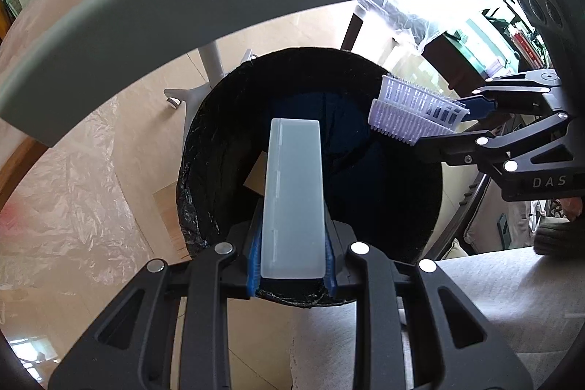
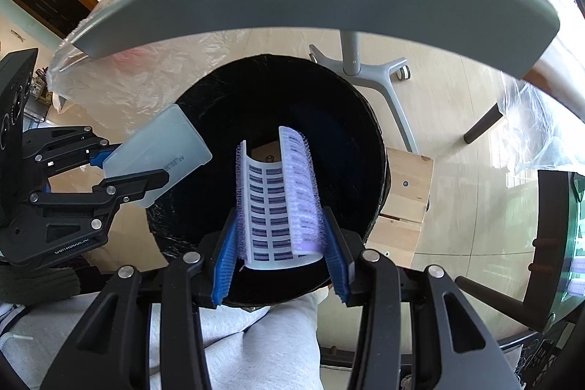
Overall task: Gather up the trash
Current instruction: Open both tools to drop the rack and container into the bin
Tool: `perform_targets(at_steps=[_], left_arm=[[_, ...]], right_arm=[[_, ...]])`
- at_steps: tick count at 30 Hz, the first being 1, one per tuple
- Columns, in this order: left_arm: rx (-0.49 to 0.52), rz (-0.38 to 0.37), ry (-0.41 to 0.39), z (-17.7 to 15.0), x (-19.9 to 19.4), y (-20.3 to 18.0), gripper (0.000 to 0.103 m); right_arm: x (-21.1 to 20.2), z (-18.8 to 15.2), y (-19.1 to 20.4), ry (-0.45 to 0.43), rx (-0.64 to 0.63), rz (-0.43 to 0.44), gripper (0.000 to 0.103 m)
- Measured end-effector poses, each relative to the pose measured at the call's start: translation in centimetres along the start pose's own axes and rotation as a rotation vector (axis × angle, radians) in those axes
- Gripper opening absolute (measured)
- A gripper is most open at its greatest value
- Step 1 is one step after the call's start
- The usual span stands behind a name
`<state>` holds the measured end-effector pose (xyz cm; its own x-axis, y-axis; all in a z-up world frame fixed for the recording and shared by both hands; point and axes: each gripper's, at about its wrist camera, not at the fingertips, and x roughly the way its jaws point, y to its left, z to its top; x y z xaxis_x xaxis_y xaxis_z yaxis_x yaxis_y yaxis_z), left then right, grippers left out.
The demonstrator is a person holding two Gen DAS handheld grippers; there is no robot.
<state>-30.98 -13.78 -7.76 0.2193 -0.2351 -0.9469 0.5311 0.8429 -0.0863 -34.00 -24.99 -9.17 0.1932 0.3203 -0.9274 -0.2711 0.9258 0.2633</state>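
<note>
Translucent plastic case, stiff, light, slick: your left gripper clamps its end. Right gripper pinches the springy hair roller; both above the bin.

Plastic case: frosted, translucent, smooth, matt. Hair roller: pale purple slotted plastic, bristly outer surface. Bin liner: black film, crinkled, glossy. Gripper pads: blue, ribbed, rubbery look. Gripper frames: black matt plastic, shiny metal pins. Table cover: clear wrinkled plastic sheet. Stool: pale bare wood. Trousers: grey knit cloth.
</note>
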Motion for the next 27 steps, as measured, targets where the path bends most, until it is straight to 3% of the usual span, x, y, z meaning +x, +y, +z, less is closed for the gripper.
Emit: perform_targets(at_steps=[27], left_arm=[[0.040, 0.035, 0.076, 0.8, 3.6, 0.3, 0.028]], right_arm=[[3.1, 0.2, -1.1, 0.076, 0.023, -0.014, 0.042]])
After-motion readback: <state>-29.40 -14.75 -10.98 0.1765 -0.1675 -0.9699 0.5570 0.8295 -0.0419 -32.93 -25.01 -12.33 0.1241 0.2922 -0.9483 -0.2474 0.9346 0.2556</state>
